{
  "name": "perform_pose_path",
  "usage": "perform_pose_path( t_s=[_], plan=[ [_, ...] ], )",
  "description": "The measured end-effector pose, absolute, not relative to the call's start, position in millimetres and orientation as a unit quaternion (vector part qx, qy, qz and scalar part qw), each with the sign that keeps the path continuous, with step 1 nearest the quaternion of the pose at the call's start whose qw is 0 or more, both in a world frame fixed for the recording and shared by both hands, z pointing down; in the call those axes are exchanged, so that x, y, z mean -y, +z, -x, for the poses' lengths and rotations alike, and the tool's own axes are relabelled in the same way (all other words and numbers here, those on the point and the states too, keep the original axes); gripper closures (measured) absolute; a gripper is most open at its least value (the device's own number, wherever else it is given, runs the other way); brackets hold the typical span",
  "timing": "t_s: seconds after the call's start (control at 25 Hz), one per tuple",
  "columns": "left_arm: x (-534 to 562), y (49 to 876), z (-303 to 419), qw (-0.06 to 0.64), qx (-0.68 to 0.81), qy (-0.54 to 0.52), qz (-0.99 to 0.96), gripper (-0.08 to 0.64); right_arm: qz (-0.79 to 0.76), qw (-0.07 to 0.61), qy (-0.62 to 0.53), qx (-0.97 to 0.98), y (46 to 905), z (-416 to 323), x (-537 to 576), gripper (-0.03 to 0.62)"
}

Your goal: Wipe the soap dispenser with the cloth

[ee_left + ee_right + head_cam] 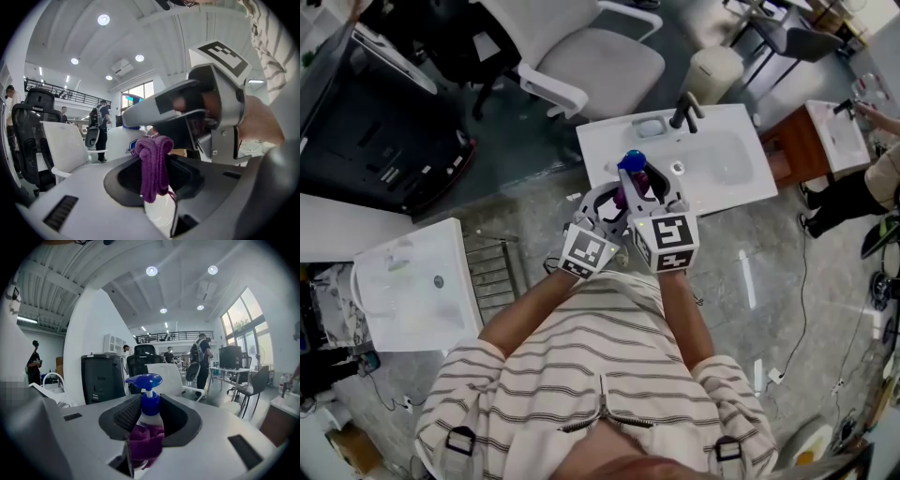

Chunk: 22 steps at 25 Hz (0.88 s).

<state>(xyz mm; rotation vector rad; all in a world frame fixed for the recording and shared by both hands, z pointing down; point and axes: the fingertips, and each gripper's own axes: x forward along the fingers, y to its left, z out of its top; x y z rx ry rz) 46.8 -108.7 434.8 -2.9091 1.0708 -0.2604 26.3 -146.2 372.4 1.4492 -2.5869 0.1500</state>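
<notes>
R claw (151, 422) grips soap dispenser (149, 405); L claw (157, 180) seemingly pinches cloth (152, 161) on it.

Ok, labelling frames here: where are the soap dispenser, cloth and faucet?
soap dispenser (150, 405), right gripper view, blue pump collar.
cloth (153, 168), left gripper view, hanging folds.
faucet (682, 114), head view, dark spout.

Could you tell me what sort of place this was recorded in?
Probably an open-plan workshop or office, not a bathroom: loose washbasins stand on a concrete floor beside office chairs and desks.
</notes>
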Motion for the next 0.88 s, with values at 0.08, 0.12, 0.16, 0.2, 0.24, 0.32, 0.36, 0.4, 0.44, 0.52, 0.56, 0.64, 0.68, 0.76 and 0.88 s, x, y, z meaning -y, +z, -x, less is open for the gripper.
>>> perform_pose_path(
  t_s=[0.08,0.12,0.16,0.2,0.24,0.32,0.36,0.4,0.44,0.52,0.56,0.64,0.68,0.76,0.88],
  plan=[
    [109,439,-49,0.014,-0.341,-0.088,0.936,0.443,-0.488,0.084,0.054,0.867,372,-27,145,0.459],
    [109,440,-50,0.015,-0.339,-0.091,0.936,0.443,-0.490,0.083,0.055,0.866,371,-27,144,0.459],
    [109,442,-52,0.016,-0.337,-0.093,0.937,0.443,-0.491,0.082,0.055,0.866,371,-28,143,0.459],
    [109,443,-54,0.018,-0.335,-0.094,0.937,0.443,-0.492,0.082,0.056,0.865,371,-28,142,0.459],
    [109,444,-56,0.019,-0.334,-0.096,0.938,0.443,-0.493,0.082,0.057,0.864,371,-29,142,0.459],
    [108,448,-58,0.019,-0.331,-0.098,0.938,0.443,-0.497,0.081,0.059,0.862,372,-32,140,0.459],
    [108,449,-59,0.018,-0.329,-0.099,0.939,0.443,-0.500,0.080,0.061,0.860,373,-34,139,0.459],
    [107,451,-59,0.017,-0.328,-0.101,0.939,0.443,-0.502,0.079,0.063,0.859,374,-36,139,0.459],
    [107,453,-60,0.016,-0.326,-0.104,0.939,0.443,-0.504,0.078,0.065,0.858,374,-38,139,0.459],
    [106,456,-60,0.014,-0.324,-0.110,0.940,0.443,-0.507,0.076,0.066,0.856,373,-41,139,0.459],
    [106,459,-60,0.013,-0.323,-0.112,0.940,0.443,-0.507,0.076,0.067,0.856,373,-42,139,0.459],
    [107,462,-60,0.011,-0.322,-0.115,0.940,0.443,-0.509,0.074,0.067,0.855,372,-44,139,0.459],
    [107,464,-60,0.010,-0.322,-0.116,0.940,0.443,-0.509,0.073,0.067,0.855,372,-45,138,0.459],
    [108,466,-59,0.009,-0.322,-0.119,0.939,0.443,-0.510,0.071,0.068,0.854,371,-47,139,0.459],
    [107,470,-56,0.005,-0.323,-0.123,0.938,0.443,-0.513,0.070,0.069,0.853,371,-48,138,0.459]
  ],
)
